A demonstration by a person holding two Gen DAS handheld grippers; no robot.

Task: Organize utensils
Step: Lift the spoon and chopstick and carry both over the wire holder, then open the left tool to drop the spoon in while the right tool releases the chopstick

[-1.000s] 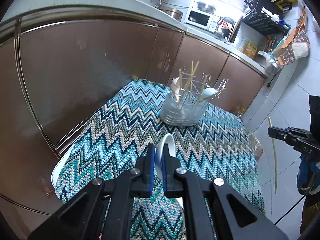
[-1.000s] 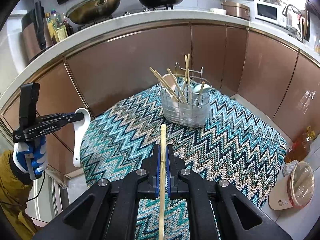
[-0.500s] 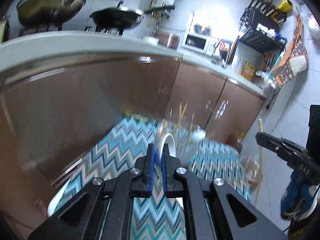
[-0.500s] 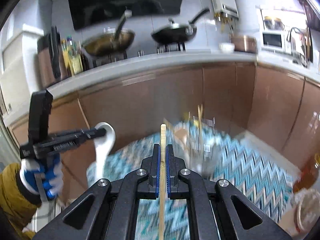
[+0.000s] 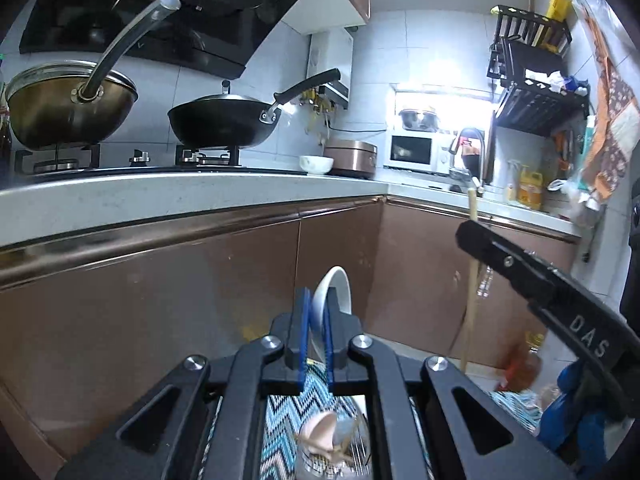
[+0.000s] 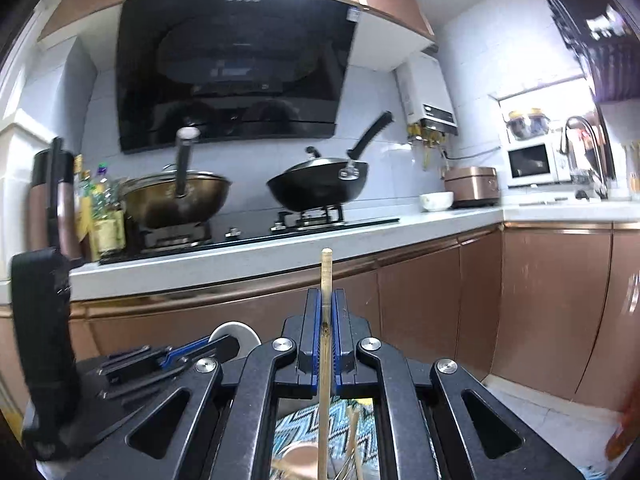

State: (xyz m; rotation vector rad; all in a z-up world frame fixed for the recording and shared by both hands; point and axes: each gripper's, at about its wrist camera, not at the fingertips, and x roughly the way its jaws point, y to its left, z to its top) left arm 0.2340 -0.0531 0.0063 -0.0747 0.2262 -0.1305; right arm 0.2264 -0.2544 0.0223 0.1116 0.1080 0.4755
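Before copper-brown kitchen cabinets (image 6: pixel 440 300), the right gripper (image 6: pixel 327 320) pinches a pale wooden chopstick (image 6: pixel 325 276) upright, tip up; the left gripper (image 5: pixel 316 320) clamps a white ceramic spoon (image 5: pixel 334 286), bowl upward.

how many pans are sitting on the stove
2. The brass-coloured wok with a lid sits on the left burner, its handle sticking up. The black wok, also lidded, sits on the right burner, its handle angled up to the right. None seem hidden.
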